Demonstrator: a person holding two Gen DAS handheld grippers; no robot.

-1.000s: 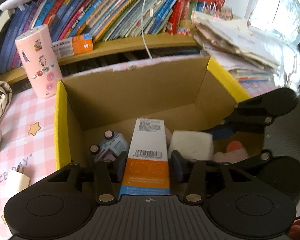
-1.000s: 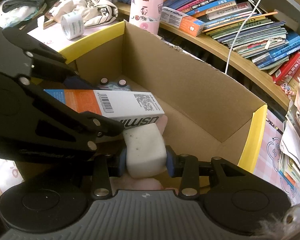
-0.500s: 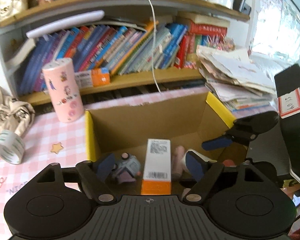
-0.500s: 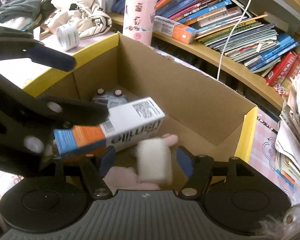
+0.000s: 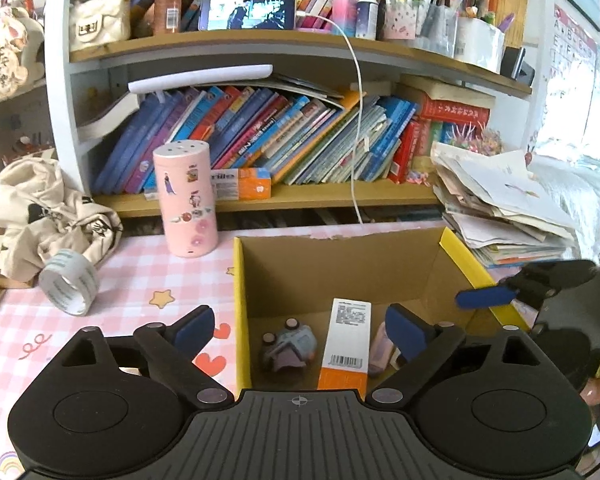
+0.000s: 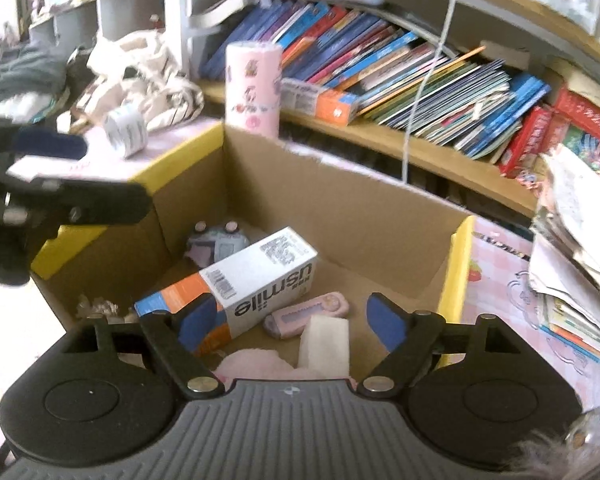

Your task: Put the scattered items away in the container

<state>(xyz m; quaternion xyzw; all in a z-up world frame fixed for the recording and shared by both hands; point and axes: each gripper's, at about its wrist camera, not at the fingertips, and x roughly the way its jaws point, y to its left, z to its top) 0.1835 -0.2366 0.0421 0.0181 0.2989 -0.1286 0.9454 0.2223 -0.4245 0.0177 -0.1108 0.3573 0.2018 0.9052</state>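
A cardboard container (image 5: pixel 464 256) with yellow rims stands on the pink checked table. Inside lie a white and orange carton (image 5: pixel 346 344), a grey toy car (image 5: pixel 288 346) and a pink gadget (image 5: pixel 380 346). My left gripper (image 5: pixel 300 328) hovers above the container's near edge, its jaws opening, with nothing pressed between the blue pads. In the right wrist view the carton (image 6: pixel 256 280), a white foam block (image 6: pixel 326 344), the pink gadget (image 6: pixel 308 314) and a pink plush (image 6: pixel 252 364) rest in the container (image 6: pixel 456 272). My right gripper (image 6: pixel 292 320) hangs over them, jaws opening, holding nothing.
A pink sticker-covered canister (image 5: pixel 186 204) stands behind the container's left corner. A tape roll (image 5: pixel 70 282) and a crumpled cloth bag (image 5: pixel 40 208) lie to the left. A stack of papers (image 5: pixel 500 208) sits at the right. A bookshelf with a hanging white cable (image 5: pixel 356 120) fills the back.
Both grippers opened and let go: the carton and the white foam block now lie in the container. Both hands rose and drew back from it.
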